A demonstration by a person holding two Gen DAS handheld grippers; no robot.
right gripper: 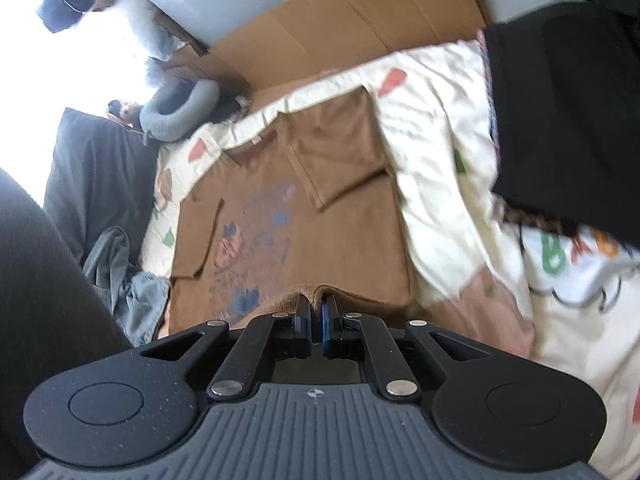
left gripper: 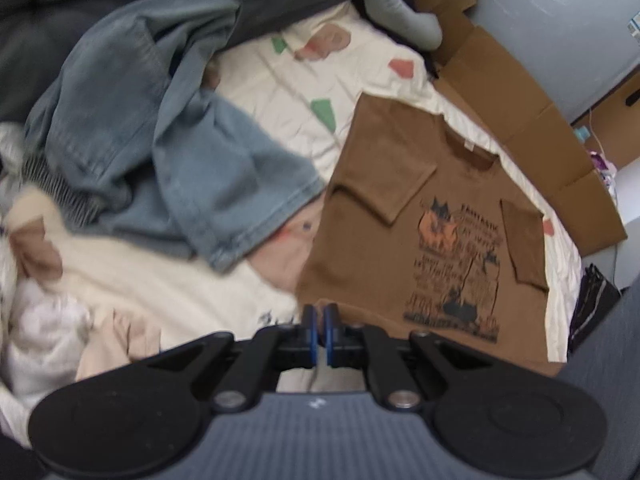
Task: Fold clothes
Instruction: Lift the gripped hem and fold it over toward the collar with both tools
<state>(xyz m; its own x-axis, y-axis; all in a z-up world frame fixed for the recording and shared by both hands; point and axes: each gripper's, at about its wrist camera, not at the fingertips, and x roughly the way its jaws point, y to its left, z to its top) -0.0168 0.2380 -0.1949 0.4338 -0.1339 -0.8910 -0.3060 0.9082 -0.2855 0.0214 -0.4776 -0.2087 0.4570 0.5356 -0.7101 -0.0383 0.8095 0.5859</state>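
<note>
A brown shirt (left gripper: 404, 248) lies spread on a cream sheet (left gripper: 288, 92) on the bed, print side up, with both sleeves folded in over the chest. Its collar points away toward the cardboard (left gripper: 532, 128) along the far edge of the bed, and its bottom hem lies nearest the tools.

In the left wrist view, the left tool (left gripper: 321, 322) sits at the shirt's near left corner, its blue-padded fingers brought almost together with only a thin slit between them. The tips stand right at the hem's edge, but whether cloth is caught between them cannot be told from this view. The shirt stretches away ahead and to the right of this tool.

In the right wrist view, the right tool (right gripper: 315, 312) is closed on the hem of the shirt (right gripper: 320, 216): the brown cloth rises in a small ridge around the fingertips and is pinched between them. The rest of the shirt lies flat ahead of the tool.

Jeans (left gripper: 160, 128) lie rumpled to the left of the shirt, one leg end reaching near its left edge. A pile of pale clothes (left gripper: 52, 320) sits further left. A grey neck pillow (right gripper: 180, 110) rests beyond the collar, and a black cloth (right gripper: 560, 112) lies to the right of the shirt.
</note>
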